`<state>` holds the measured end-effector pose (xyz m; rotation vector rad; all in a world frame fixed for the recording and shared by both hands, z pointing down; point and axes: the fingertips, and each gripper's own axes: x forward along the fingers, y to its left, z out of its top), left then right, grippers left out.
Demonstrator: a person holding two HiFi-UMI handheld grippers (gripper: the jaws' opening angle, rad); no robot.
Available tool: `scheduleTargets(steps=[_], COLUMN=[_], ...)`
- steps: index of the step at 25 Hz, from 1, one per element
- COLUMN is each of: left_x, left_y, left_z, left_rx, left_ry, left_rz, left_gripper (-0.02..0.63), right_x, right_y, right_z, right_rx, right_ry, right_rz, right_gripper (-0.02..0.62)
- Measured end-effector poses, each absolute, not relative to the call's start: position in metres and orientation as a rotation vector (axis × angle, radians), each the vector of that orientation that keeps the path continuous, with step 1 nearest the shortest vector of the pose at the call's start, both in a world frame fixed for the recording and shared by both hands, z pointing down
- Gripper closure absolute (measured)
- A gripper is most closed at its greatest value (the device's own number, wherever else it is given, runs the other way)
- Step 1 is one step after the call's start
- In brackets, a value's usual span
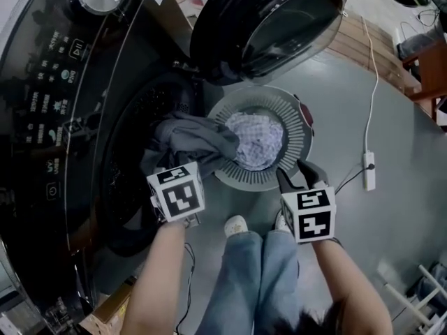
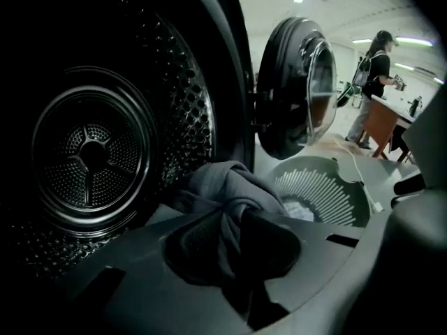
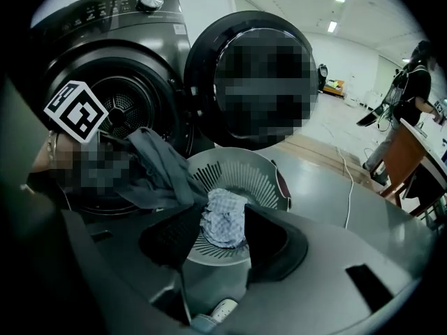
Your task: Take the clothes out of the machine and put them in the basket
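A dark front-loading machine (image 1: 63,110) stands at the left with its round door (image 1: 272,26) swung open. My left gripper (image 1: 183,165) is shut on a grey garment (image 1: 192,139) just outside the drum's mouth; the cloth is bunched between the jaws (image 2: 234,236) and trails toward the basket. The round grey slotted basket (image 1: 297,128) sits on the floor below the door, with a pale checked cloth (image 1: 255,142) in it. My right gripper (image 1: 299,176) hovers at the basket's near rim, open, with nothing between its fingers (image 3: 222,232). The perforated drum (image 2: 91,152) looks dark.
A white cable with a power strip (image 1: 369,169) lies on the grey floor right of the basket. The wearer's shoe (image 1: 236,225) and legs are just below the basket. A person (image 2: 374,82) stands by a wooden table far behind.
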<state>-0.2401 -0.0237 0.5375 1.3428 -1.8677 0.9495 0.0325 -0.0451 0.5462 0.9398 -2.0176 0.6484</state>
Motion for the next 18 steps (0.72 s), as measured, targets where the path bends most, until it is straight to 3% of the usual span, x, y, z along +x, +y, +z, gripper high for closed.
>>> scheduleTargets(steps=[18], left_x=[-0.112], left_y=[-0.076], left_z=[0.455], left_rx=[1.686], left_ry=[-1.676], left_rz=[0.671], left_gripper=[0.557], right_x=[0.065], right_y=[-0.056], right_z=[0.496], right_rx=[0.97], right_ry=[-2.055], right_rz=[0.615], right_gripper=[0.403])
